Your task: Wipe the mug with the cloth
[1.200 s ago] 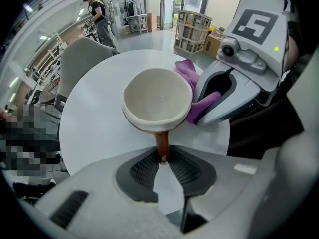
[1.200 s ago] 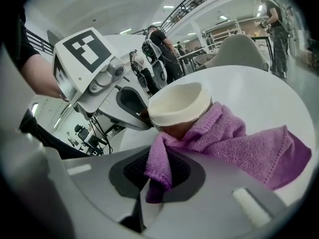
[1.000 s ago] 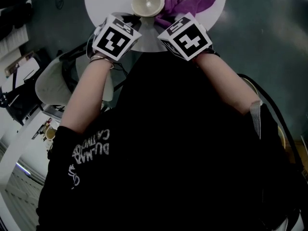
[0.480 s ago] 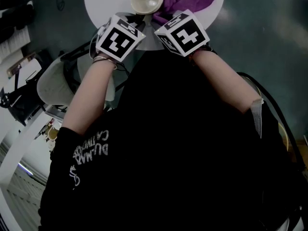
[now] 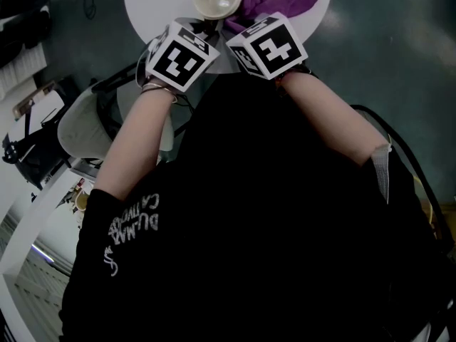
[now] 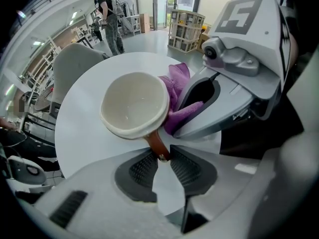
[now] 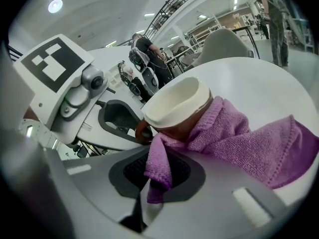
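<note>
Mug (image 7: 177, 106) lower side: behind cloth (image 7: 239, 138) | right gripper (image 7: 158, 166) pads: partly cloth-covered

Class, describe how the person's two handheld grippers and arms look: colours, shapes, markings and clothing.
The left gripper and right gripper are smooth light grey shells with dark ridged pads. Each carries a cube of black-and-white square markers. The person wears a black short-sleeved top with white lettering and a thin bracelet on the left wrist.
</note>
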### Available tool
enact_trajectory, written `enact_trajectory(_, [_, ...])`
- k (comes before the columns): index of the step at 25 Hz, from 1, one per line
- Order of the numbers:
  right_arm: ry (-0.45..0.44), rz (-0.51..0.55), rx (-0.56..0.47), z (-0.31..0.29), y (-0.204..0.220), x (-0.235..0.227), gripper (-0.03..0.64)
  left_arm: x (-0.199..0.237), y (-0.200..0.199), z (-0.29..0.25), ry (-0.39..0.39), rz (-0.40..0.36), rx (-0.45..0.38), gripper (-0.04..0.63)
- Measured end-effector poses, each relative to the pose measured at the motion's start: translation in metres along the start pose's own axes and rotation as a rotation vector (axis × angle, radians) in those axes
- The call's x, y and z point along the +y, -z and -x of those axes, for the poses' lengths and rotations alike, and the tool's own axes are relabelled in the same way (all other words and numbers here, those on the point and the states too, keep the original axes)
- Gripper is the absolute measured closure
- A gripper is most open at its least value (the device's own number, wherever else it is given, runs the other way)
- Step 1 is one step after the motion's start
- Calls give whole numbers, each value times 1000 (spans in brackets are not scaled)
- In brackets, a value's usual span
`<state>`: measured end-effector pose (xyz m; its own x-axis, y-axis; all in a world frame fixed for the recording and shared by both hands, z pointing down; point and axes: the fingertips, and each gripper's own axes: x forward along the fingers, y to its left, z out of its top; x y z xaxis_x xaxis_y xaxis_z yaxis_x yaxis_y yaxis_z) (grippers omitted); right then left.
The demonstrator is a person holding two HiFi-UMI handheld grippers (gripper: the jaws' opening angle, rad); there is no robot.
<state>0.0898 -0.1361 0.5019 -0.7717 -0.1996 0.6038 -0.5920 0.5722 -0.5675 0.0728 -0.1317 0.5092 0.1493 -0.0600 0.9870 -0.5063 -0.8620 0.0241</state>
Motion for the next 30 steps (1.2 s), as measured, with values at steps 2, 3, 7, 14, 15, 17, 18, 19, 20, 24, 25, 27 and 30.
enact_trajectory(2, [2, -13, -2, 0, 0, 0, 580, -2, -1, 0, 3, -6, -3, 511])
enact_trajectory(3, [3, -19, -3, 0, 0, 0, 580, -3, -1, 0, 5, -10, -4, 510])
enact_trajectory(7, [8, -58, -9, -3, -1, 1, 580, -7, -2, 0, 7, -24, -8, 506])
enact_trajectory(14, [-10, -138, -4, -4, -1, 7, 591, -8, 2, 0, -4, -74, 13, 508])
enact_trajectory(15, [-26, -155, -5, -5, -2, 9, 592, -7, 4, -1, -5, -81, 19, 507])
enact_trajectory(17, [-53, -191, -15, -5, -5, 12, 592, -7, 6, 0, -6, -90, 23, 506])
enact_trajectory(18, [-63, -208, -23, -5, -6, 13, 590, -7, 6, 1, -5, -92, 22, 508])
enact_trajectory(19, [-71, -222, -32, -4, -7, 14, 589, -7, 6, 2, -4, -95, 20, 508])
enact_trajectory(20, [-76, -233, -41, -4, -8, 15, 589, -6, 6, 3, -2, -97, 17, 508])
enact_trajectory(24, [-96, -294, -92, -8, -8, 15, 588, -5, 9, 2, -3, -95, -5, 509])
enact_trajectory(25, [-100, -319, -108, -8, -8, 14, 588, -5, 10, 2, -3, -91, -15, 510])
enact_trajectory(27, [-102, -363, -137, -8, -8, 13, 588, -5, 9, 2, -2, -86, -26, 511])
enact_trajectory(30, [-94, -382, -150, -8, -6, 10, 588, -6, 10, 0, 2, -96, -34, 511])
